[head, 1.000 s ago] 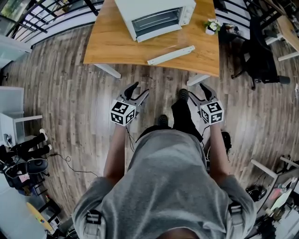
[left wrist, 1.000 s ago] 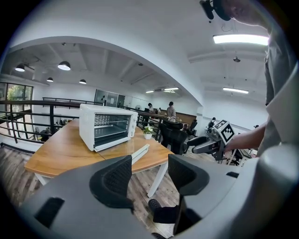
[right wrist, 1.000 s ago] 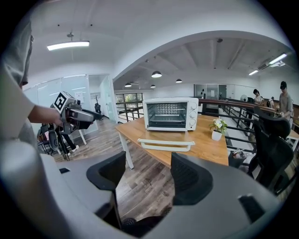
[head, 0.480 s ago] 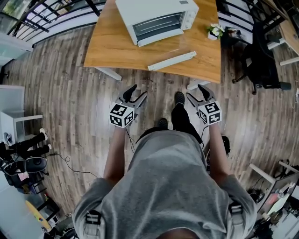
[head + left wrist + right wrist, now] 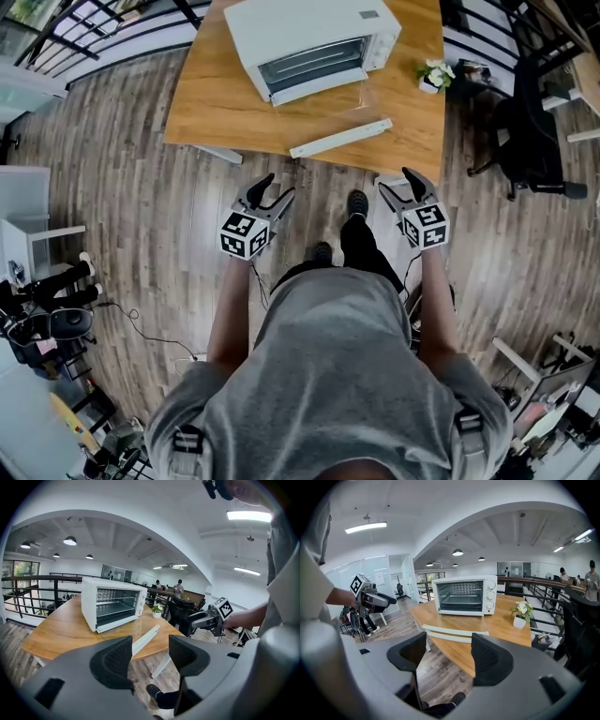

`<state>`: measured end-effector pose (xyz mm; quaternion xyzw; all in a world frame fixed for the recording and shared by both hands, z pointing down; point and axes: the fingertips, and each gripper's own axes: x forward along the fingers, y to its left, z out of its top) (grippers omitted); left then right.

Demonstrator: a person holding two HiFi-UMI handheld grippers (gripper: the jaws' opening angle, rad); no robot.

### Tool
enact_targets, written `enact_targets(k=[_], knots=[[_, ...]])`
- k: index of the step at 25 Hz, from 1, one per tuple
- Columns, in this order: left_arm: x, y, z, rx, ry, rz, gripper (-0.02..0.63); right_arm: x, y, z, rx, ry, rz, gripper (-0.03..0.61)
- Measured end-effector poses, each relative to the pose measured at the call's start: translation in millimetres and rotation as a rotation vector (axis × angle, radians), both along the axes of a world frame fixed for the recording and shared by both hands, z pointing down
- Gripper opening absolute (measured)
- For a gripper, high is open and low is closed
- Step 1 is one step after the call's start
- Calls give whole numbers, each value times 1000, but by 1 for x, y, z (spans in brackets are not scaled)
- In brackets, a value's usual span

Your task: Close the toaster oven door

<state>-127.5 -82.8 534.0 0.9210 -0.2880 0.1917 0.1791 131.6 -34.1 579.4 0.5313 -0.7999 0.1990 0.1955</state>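
Closest in, both arms are held out in front of the torso. The left hand-held gripper (image 5: 279,187) has its jaws wide apart with only the floor (image 5: 141,197) and a shoe (image 5: 356,202) showing between them. The right hand-held gripper (image 5: 394,183) is likewise spread wide and holds nothing. Change over the last second: both grippers are carried forward with the person's step, and the gap to the near edge of the worktop (image 5: 216,94) has shrunk. The right gripper's tips now sit just short of that edge in the head view, and the jaw opening is unchanged. Beyond the edge, the toaster oven door (image 5: 328,105) is still dropped fully open. Its glass lies flat over the wood, and its white handle bar (image 5: 340,138) is near the worktop's front edge. Behind it the toaster oven (image 5: 309,37) stands with its cavity open, a small potted plant (image 5: 433,75) to its right. Judgement: this is the approach phase and the door is untouched. The next move likely calls for getting a jaw under the handle bar and swinging it up.
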Motion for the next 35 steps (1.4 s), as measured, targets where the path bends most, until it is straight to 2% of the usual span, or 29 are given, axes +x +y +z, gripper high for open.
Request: enact_targets(k=[3, 10, 17, 25, 35], knots=[[9, -10, 4, -13, -19, -5, 259, 11, -17, 2, -6, -9, -2, 311], [30, -42, 9, -45, -8, -62, 259, 31, -53, 21, -49, -24, -46, 310], [41, -66, 18, -66, -16, -131, 259, 36, -83, 39, -89, -6, -142, 310], [44, -83, 41, -97, -20, -255, 259, 47, -112, 68, -150, 4, -258, 307], [48, -88, 62, -125, -33, -396, 259, 61, -148, 93, -180, 11, -387, 302]])
